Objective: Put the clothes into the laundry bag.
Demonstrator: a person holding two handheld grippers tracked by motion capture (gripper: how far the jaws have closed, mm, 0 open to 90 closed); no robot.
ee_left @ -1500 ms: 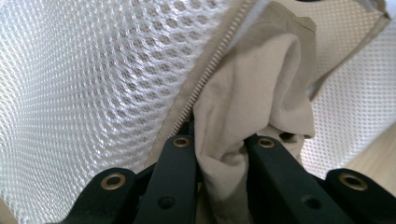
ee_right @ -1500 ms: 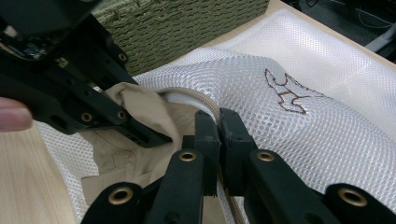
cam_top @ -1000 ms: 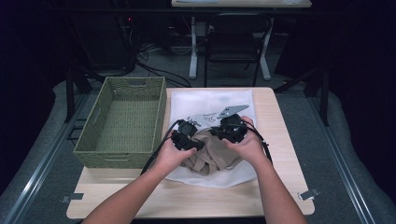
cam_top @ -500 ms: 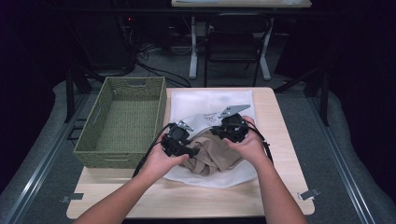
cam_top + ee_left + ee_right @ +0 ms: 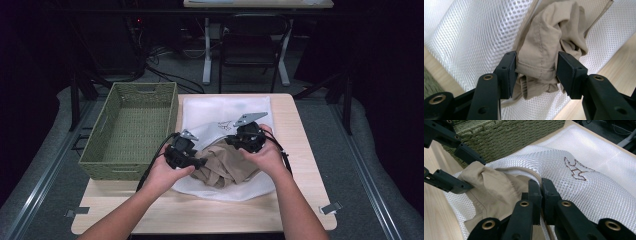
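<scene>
On the pale wooden table (image 5: pixel 300 165) lay a white mesh laundry bag (image 5: pixel 225 112) with a small brown embroidered emblem (image 5: pixel 575 168), and a crumpled tan cloth garment (image 5: pixel 225 167) bulged out of the bag's opening at the near end, toward six o'clock of the bag. The left claw (image 5: pixel 200 162), held in the person's left hand (image 5: pixel 162 175), sat at about nine o'clock of the garment; in the left gripper view its two black jaws stood on either side of a hemmed fold of the tan cloth (image 5: pixel 541 50), the left one touching the fold, the right one just beside it with a thin gap. These jaws had just been opening, with the cloth between them, so they no longer clamped it. The right claw (image 5: pixel 540 186), in the person's right hand (image 5: pixel 267 152) at about one o'clock of the garment, had its jaws pressed together on the tan-trimmed rim of the mesh bag (image 5: pixel 531 173), right where the garment came out. A green woven rectangular basket (image 5: pixel 132 130) stood on the table at nine o'clock of the bag, just beside it.
</scene>
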